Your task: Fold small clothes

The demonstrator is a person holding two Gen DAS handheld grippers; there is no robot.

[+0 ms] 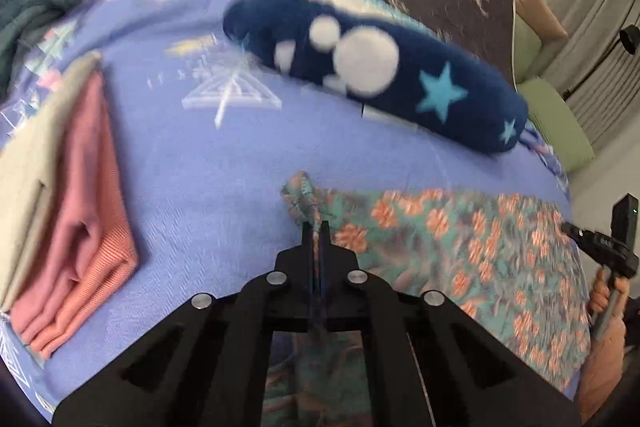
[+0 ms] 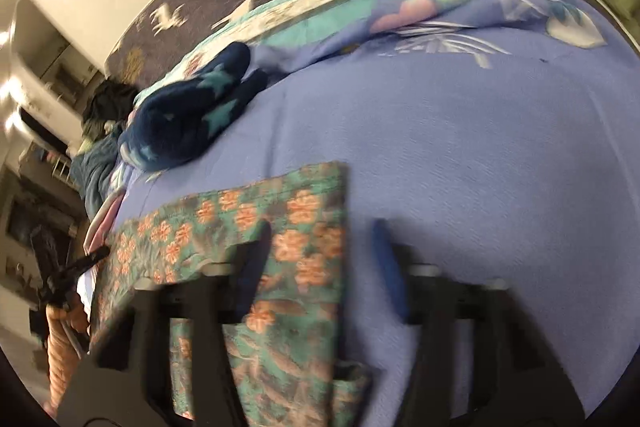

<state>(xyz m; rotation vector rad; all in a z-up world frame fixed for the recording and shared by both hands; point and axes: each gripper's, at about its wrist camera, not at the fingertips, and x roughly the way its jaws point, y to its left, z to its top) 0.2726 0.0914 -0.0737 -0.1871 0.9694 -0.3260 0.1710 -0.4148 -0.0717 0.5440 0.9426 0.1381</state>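
On the blue blanket [image 1: 192, 167] that covers the bed, the flowered cloth [image 1: 460, 239] lies spread flat, nearest to us, with its far edge running across in front of both grippers. The left gripper [image 1: 316, 227] is pinched tight on the cloth's far left corner, and a small peak of fabric stands up between its tips. The right gripper [image 2: 320, 231] looks quite different in its own view: its jaws stand wide apart over the cloth's right-hand edge, one finger above the flowers and the other above bare blanket, gripping nothing (that picture is blurred, so we can't say whether either pad brushes the fabric).

We judge the fold to be only half taken up. To do it well, we should close the right side on its corner before lifting anything; otherwise the left will drag the cloth askew. Take just the top layer, not the blanket beneath. Then raise both corners together, keep the edge between them taut and level, and bring it over to meet the opposite edge squarely.

Well clear of all this, a folded pink cloth [image 1: 84, 227] sits at the left and a dark star-printed garment [image 1: 400, 75] lies farther back.
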